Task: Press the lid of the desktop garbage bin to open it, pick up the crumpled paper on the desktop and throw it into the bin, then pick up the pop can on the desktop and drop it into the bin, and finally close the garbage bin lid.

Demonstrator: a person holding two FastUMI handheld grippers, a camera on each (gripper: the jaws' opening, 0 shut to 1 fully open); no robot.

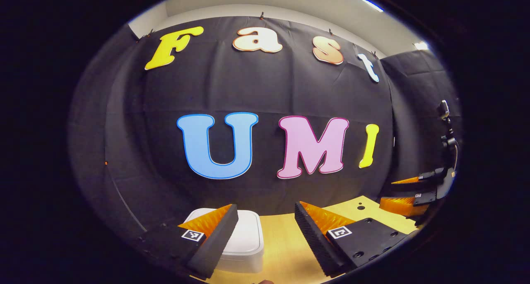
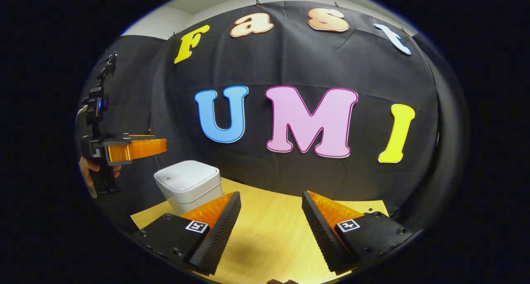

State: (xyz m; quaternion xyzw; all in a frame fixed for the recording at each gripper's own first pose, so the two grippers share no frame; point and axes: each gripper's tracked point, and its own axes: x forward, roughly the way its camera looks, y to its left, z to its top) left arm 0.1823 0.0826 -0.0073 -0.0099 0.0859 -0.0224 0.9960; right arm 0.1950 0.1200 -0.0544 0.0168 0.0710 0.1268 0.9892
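Currently: wooden desktop spans below both grippers. White garbage bin, lid down, sits ahead-left of right gripper; in left gripper view the bin lies just ahead, partly behind the left finger. Left gripper: jaws wide apart, nothing held; also seen in right gripper view above and left of bin, w/ a hand on its grip. Right gripper: jaws wide apart, nothing held; seen at far right of left gripper view.

A recording booth: black cloth wall behind a wooden desktop.
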